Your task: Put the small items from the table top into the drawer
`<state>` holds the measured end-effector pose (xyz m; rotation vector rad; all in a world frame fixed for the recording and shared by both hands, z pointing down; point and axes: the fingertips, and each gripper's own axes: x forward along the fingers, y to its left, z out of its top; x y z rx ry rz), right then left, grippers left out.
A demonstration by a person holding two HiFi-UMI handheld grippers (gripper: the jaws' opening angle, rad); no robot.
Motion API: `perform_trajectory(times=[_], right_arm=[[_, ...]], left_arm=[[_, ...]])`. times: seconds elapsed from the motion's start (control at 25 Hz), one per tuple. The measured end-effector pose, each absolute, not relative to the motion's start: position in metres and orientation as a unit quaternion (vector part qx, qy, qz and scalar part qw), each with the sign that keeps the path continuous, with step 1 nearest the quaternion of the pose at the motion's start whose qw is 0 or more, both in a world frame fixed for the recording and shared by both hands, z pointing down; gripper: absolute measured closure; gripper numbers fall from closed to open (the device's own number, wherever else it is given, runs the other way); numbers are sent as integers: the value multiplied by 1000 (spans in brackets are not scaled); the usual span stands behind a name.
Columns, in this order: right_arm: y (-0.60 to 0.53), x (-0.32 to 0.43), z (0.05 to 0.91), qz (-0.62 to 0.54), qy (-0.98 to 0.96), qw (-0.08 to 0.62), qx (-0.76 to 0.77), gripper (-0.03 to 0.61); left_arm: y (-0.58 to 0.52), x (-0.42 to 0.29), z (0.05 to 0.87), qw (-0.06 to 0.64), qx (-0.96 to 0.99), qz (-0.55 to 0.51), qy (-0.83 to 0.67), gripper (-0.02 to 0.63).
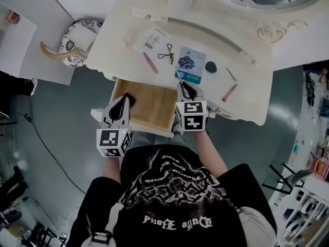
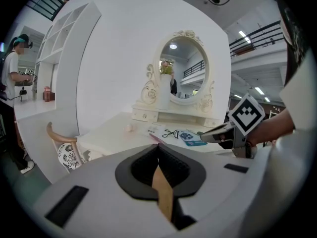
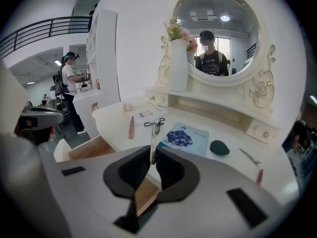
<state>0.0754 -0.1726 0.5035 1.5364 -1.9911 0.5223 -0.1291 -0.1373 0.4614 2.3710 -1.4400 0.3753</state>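
Two grippers are working at a cream dressing table (image 1: 123, 40): the right gripper (image 3: 150, 153) is pinching a thin, stiff silver metal tool (image 3: 152, 140) at the table's front edge, beside the open wooden drawer (image 1: 151, 112). Light and slippery, the tool is likely needing a firm mid-shaft hold. The left gripper (image 2: 158, 148), clenched empty, is hovering over the drawer.

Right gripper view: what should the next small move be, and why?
Probably swing the right tongs left over the drawer before letting go. They pinch a thin metal tool, and the drawer stands open just to their left.
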Motion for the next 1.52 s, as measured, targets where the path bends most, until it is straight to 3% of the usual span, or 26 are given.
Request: perform_trajectory(times=[0.84, 1.52], right_arm=[[-140, 37, 520, 207, -748, 278, 566, 534], [-106, 12, 558, 230, -758, 325, 517, 534]], left_arm=[[-146, -133, 473, 167, 862, 151, -455, 598], [-143, -137, 483, 170, 870, 163, -434, 598]])
